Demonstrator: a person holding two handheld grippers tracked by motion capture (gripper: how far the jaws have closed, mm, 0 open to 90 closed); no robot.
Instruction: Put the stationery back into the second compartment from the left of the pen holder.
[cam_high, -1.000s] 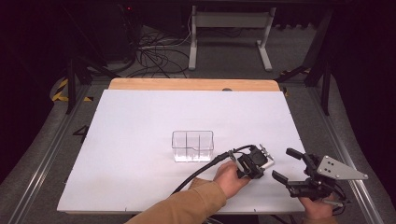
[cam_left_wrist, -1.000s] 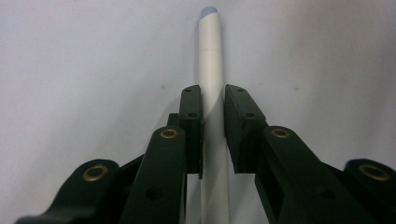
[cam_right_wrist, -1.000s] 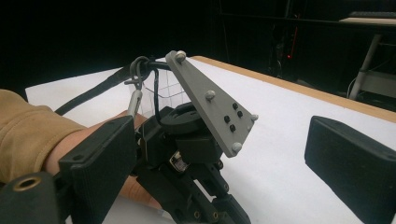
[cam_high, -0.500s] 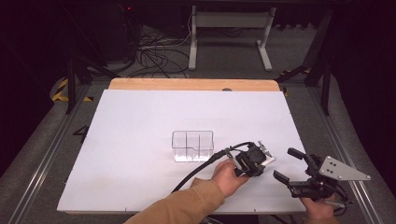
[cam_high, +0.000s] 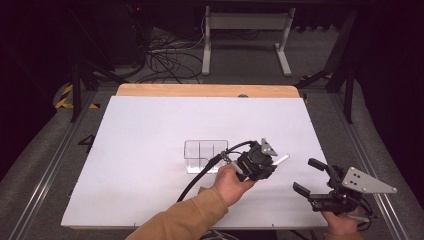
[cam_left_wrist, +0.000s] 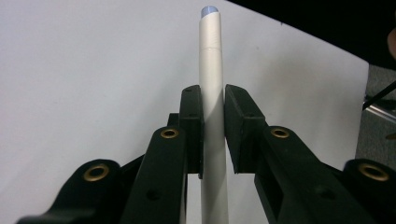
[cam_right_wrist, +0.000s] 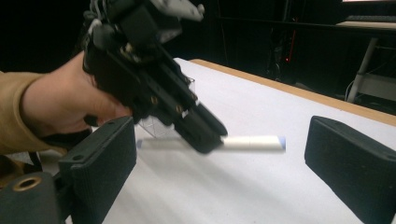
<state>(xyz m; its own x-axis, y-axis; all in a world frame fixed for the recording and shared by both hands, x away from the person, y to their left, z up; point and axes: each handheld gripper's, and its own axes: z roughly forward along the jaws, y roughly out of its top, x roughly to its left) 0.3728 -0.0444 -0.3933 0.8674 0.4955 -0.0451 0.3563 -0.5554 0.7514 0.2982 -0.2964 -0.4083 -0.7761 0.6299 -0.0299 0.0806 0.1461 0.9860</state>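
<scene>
A white marker (cam_left_wrist: 211, 70) with a pale blue tip sticks out ahead of my left gripper (cam_left_wrist: 212, 93), whose pads are shut on its barrel. In the high view my left gripper (cam_high: 272, 162) hangs above the white table right of a clear plastic box (cam_high: 205, 156), and the marker (cam_high: 281, 160) points right. The right gripper view has the marker (cam_right_wrist: 254, 142) lying level in the air under my left gripper (cam_right_wrist: 205, 135). At the table's front right my right gripper (cam_high: 309, 176) stands open, nothing between its pads (cam_right_wrist: 345, 154).
The white sheet (cam_high: 150, 130) covers the table, with a wooden strip (cam_high: 200, 90) along its far edge. A black cable (cam_high: 200, 175) trails from my left gripper past the box. Table legs and cables lie on the floor beyond.
My left gripper has lifted with the marker in it and drifted slightly toward the clear box. The right gripper has stayed where it was.
</scene>
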